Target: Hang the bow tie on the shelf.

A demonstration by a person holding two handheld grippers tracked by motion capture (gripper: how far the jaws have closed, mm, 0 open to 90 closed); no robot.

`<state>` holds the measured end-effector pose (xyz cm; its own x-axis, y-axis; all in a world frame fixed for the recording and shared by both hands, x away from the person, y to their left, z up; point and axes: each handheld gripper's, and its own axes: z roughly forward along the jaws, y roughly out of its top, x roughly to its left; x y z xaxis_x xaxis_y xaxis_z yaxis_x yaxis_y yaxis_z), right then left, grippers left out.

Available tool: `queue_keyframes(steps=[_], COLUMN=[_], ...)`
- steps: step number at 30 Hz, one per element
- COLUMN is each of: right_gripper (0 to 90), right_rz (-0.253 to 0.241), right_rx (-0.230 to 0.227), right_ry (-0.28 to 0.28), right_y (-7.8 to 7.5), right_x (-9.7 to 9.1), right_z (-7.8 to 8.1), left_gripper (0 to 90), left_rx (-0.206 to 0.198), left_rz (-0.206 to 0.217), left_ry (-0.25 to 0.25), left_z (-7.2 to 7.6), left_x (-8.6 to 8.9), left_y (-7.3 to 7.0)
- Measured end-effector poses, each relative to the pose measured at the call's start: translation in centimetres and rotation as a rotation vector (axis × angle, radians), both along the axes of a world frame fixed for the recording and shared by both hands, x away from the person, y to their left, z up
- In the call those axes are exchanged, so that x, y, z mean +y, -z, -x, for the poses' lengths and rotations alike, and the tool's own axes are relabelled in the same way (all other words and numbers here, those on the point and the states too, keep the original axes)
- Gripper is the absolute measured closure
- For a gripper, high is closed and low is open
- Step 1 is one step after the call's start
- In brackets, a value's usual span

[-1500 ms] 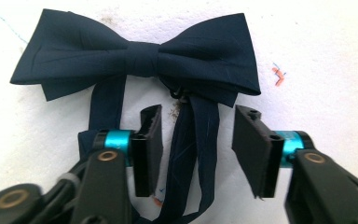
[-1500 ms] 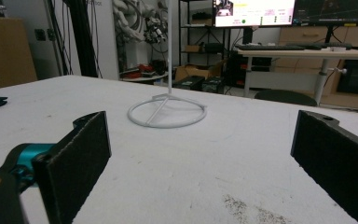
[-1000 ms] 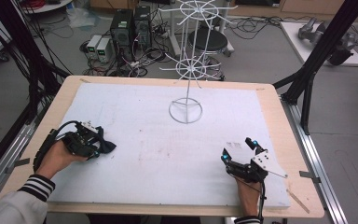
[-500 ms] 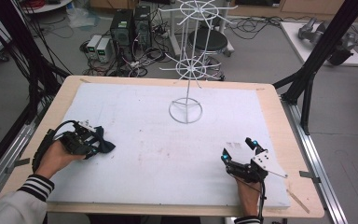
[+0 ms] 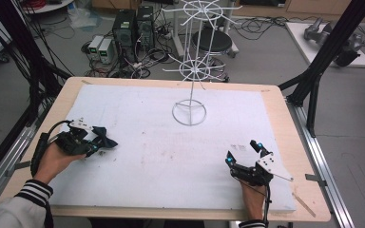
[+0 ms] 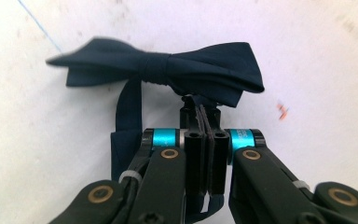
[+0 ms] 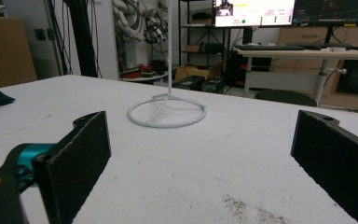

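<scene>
At nine o'clock on the white table mat point(image 5: 138, 156), the left gripper point(image 5: 96, 144) has just closed its jaws, now clamped on the dark navy bow tie point(image 6: 168, 65) lying on the mat. At twelve o'clock stands a white wire rack point(image 5: 190, 71). At four o'clock the right gripper point(image 5: 242, 153) rests, jaws wide apart, empty.

Both my grippers sat low over the table, left one clamped, right one spread.

My left gripper point(image 5: 102, 142) lay near the left edge in my left hand point(image 5: 57, 159), a striped cuff behind it; its jaws had just closed and met on a dark bow tie point(image 6: 168, 67). My right gripper point(image 5: 242, 153) rested at the near right, jaws wide apart, nothing between them.
</scene>
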<state>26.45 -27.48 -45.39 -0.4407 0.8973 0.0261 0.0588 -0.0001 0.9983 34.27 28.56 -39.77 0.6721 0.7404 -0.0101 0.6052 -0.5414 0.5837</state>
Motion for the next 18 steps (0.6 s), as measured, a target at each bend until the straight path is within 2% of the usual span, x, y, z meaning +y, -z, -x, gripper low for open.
queue_keyframes(steps=[2,4,5,6,7,8,9,14,15,16,17,18], right_gripper=[3.8,3.8,3.8,3.8,3.8,3.8,3.8,3.8,3.8,3.8,3.8,3.8], right_rz=[0.001,0.002,0.001,0.001,0.002,0.002,0.002,0.001,0.003,0.002,0.003,0.003], right_rx=[-0.001,-0.001,-0.001,-0.001,-0.003,-0.003,-0.001,0.000,-0.001,-0.001,-0.001,-0.001], right_ry=[0.000,0.000,0.000,0.000,0.000,0.000,0.000,0.001,0.000,0.001,0.001,0.001], right_y=[0.0,0.0,0.0,0.0,0.0,0.0,0.0,0.0,0.0,0.0,0.0,0.0], right_x=[0.0,0.0,0.0,0.0,0.0,0.0,0.0,0.0,0.0,0.0,0.0,0.0], right_z=[0.0,0.0,0.0,0.0,0.0,0.0,0.0,0.0,0.0,0.0,0.0,0.0], left_gripper=[88.2,88.2,88.2,88.2,88.2,88.2,88.2,88.2,88.2,88.2,88.2,88.2], left_rx=[-0.024,-0.048,-0.074,-0.074,-0.096,-0.096,-0.109,-0.150,-0.169,-0.169,-0.190,-0.190], left_rz=[0.017,0.056,0.092,0.092,0.121,0.121,0.144,0.210,0.236,0.236,0.266,0.266], left_ry=[-0.004,-0.015,-0.019,-0.019,-0.019,-0.019,-0.026,-0.035,-0.035,-0.035,-0.039,-0.039], left_z=[0.1,0.2,0.3,0.3,0.3,0.3,0.3,0.5,0.5,0.5,0.6,0.6], left_x=[0.0,0.1,0.1,0.1,0.2,0.2,0.3,0.3,0.3,0.3,0.3,0.3], left_y=[-0.1,-0.2,-0.3,-0.3,-0.5,-0.5,-0.6,-1.1,-1.3,-1.3,-1.5,-1.5])
